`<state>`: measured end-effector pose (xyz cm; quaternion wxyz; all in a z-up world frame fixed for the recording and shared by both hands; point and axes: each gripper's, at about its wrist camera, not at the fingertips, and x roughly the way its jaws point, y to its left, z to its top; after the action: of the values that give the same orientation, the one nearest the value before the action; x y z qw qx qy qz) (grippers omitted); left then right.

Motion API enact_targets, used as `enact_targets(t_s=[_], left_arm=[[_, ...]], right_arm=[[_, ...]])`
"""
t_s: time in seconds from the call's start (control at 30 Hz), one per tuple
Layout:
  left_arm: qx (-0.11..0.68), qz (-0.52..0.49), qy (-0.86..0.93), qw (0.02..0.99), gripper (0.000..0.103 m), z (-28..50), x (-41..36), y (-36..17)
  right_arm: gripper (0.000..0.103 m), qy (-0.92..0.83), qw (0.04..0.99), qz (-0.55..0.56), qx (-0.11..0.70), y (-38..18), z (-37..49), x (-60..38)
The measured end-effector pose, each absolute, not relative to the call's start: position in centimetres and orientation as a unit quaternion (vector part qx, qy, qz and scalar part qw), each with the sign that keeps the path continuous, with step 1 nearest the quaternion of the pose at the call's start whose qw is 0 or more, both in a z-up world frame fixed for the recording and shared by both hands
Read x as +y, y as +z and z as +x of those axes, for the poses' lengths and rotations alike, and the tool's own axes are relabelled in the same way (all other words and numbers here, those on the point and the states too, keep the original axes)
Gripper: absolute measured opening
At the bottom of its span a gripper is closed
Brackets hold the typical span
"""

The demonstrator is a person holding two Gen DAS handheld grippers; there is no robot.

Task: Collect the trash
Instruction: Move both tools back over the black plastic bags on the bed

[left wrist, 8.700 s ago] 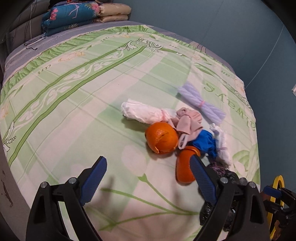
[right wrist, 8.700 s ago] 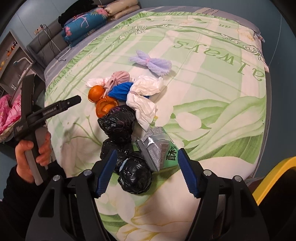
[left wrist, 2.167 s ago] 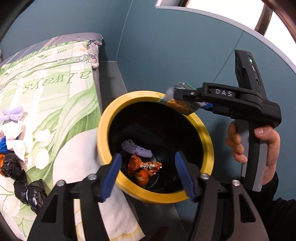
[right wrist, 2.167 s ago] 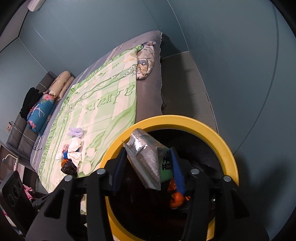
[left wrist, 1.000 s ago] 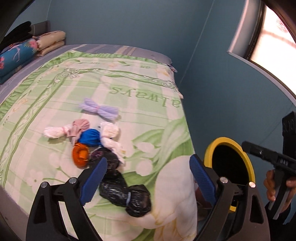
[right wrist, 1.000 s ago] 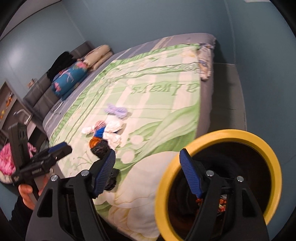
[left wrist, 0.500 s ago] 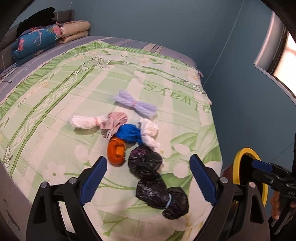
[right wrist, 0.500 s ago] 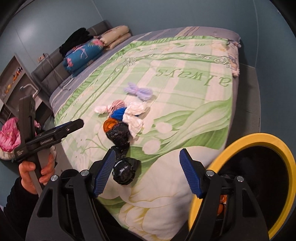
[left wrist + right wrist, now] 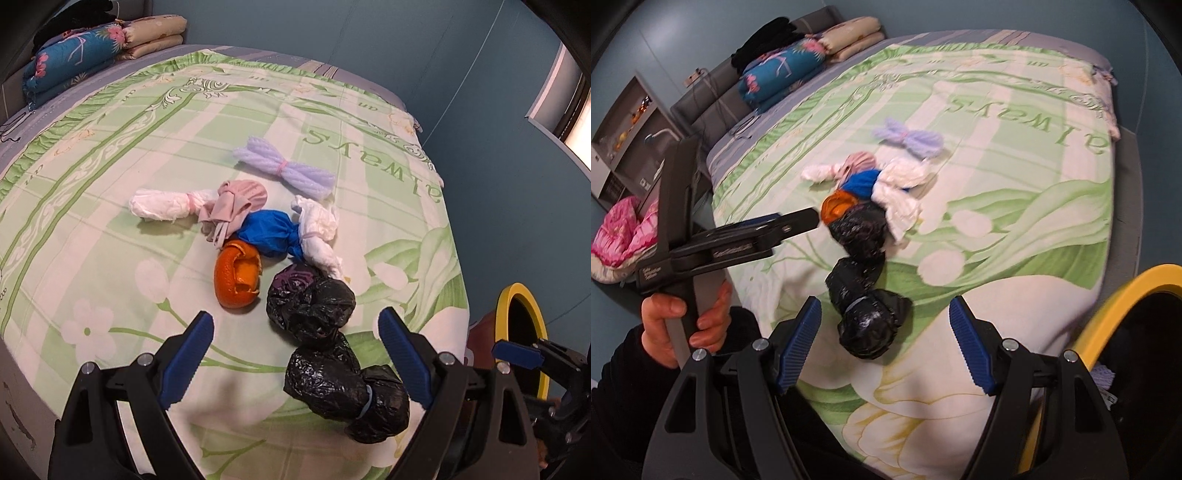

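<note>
Only the right wrist view shows the hand (image 9: 685,325); both claws gape empty over the bed (image 9: 110,184).

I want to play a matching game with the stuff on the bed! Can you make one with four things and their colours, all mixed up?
Things:
1. orange peel
2. tied bag nearest the bed's edge
3. crinkly bundle with a pink band
4. bin rim

Colours:
A. yellow
B. pale purple
C. orange
D. black

Right pairs: 1-C, 2-D, 3-B, 4-A
</note>
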<state>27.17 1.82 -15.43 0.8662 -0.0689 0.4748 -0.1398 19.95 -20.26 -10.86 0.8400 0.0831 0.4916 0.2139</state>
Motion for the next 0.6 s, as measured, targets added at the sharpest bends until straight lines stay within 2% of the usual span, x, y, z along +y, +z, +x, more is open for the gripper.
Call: enact_targets(t_s=[0.5,0.6], left_arm=[[0.507,-0.066,-0.132,0.849,0.087,29.2,0.2,-18.9],[0.511,-0.065,-0.131,0.847,0.081,29.4,0.1,-19.3]], right_arm=[[0.068,0.231,0.826,0.043,0.513,-15.4,20.6,-16.1],[0.067,0.233,0.823,0.046,0.516,-16.1,21.0,-15.6]])
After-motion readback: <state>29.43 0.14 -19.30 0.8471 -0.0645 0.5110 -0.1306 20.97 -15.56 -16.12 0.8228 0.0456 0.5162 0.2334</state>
